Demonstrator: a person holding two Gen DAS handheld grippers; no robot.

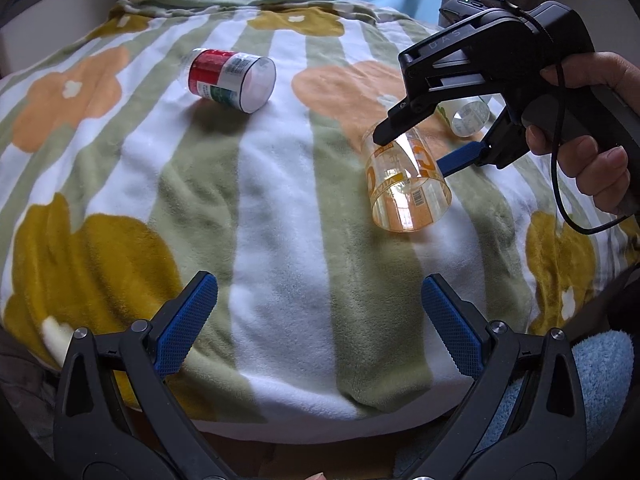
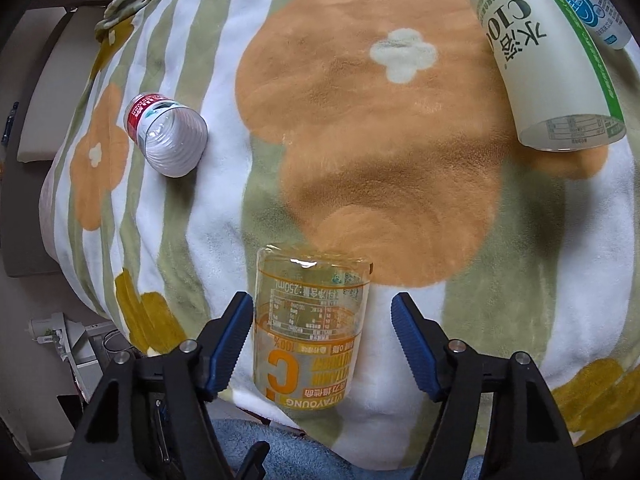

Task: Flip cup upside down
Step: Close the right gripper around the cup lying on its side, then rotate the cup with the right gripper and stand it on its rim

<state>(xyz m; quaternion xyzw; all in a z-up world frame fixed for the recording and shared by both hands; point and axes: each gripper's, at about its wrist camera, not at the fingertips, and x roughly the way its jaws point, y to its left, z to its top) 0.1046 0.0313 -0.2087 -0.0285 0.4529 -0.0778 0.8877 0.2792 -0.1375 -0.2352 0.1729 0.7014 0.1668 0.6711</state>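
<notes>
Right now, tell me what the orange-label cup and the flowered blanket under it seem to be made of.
Orange-label cup: likely thin clear plastic, glossy; the blanket shows through its wall and the rim catches glare.
Flowered blanket: seemingly soft fleece, matte; fuzzy nap, gentle folds, no shine.

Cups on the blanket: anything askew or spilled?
No spill shows. All lie on their sides: the orange cup between the open right gripper, red cup far left, white cup far right.

Open blanket [image 1: 280,200] between scattered cups [image 1: 232,79]
</notes>
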